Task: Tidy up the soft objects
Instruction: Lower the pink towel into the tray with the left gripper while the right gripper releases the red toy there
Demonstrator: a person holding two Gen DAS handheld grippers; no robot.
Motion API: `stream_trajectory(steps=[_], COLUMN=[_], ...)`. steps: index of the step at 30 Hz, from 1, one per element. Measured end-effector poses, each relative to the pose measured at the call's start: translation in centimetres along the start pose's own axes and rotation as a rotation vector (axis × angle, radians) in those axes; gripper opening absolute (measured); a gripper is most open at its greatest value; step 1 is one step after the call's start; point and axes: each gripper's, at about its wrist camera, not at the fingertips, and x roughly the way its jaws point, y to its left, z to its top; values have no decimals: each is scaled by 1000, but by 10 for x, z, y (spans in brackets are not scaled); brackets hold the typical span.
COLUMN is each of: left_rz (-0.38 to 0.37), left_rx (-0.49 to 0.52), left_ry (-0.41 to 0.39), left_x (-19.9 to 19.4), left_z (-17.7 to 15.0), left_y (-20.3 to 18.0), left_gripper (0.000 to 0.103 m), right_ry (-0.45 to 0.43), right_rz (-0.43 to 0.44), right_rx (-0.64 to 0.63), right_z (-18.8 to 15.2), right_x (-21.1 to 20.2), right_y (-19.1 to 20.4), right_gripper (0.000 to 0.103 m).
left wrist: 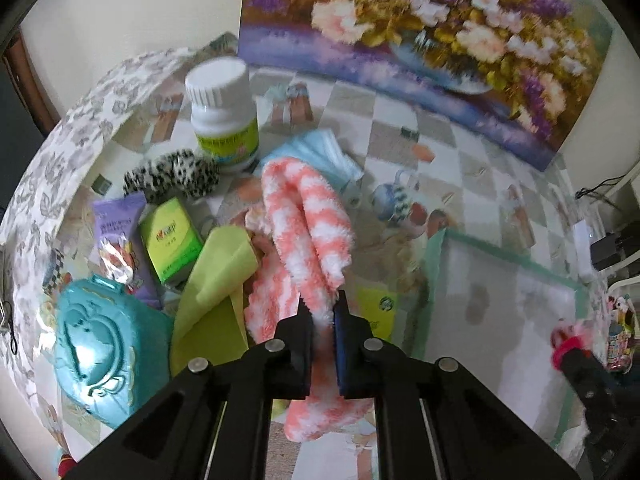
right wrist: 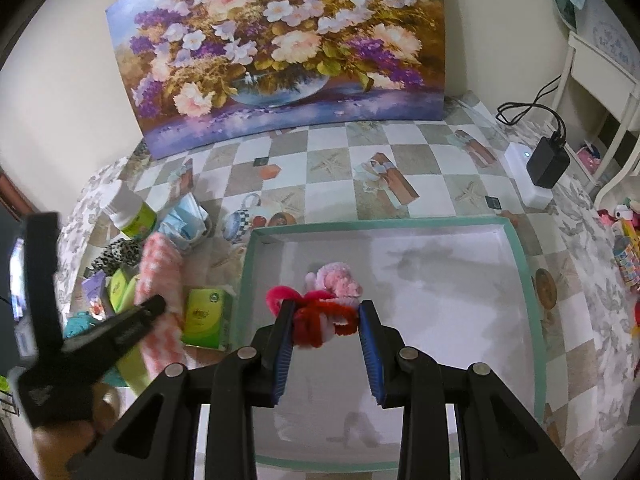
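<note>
Both pictures are bright, with soft, even light. The shiny table cover (left wrist: 400, 128) shows pale glare. The left view is smeared, and the flower painting (left wrist: 420, 32) looks fuzzy. The white tray (right wrist: 512, 240) holds faint grey shadows. Straight lines bend near the edges, and the corners go black.

The right hand-held gripper (right wrist: 326, 322) is clamped on a red and pink pipe-cleaner flower (right wrist: 328, 304) over the white, green-rimmed tray (right wrist: 516, 248) on the desk (right wrist: 400, 148), while at nine o'clock the left hand-held gripper (right wrist: 156, 305) pinches a pink-and-white fuzzy sock (right wrist: 160, 280).
</note>
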Motion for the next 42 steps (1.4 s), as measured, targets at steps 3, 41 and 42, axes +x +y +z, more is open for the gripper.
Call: stream_trajectory(steps=[3,41,42], left_rz=[-42,-217,-209], left_rx=[10,434,424], left_ry=[-64,-35,-18], left_x=[-20,-19,-14], left_z=[4,-71,-71], left_y=[-2,-130,-128], left_gripper=[9,10,10], right_ry=[-11,25,41], right_rz=[-1,-174,-174], right_rx=[19,289,287], right_z=[1,-7,-8], right_x=[-4,-10,-4], right_y=[-6,-131,-130], right_gripper=[33,34,34])
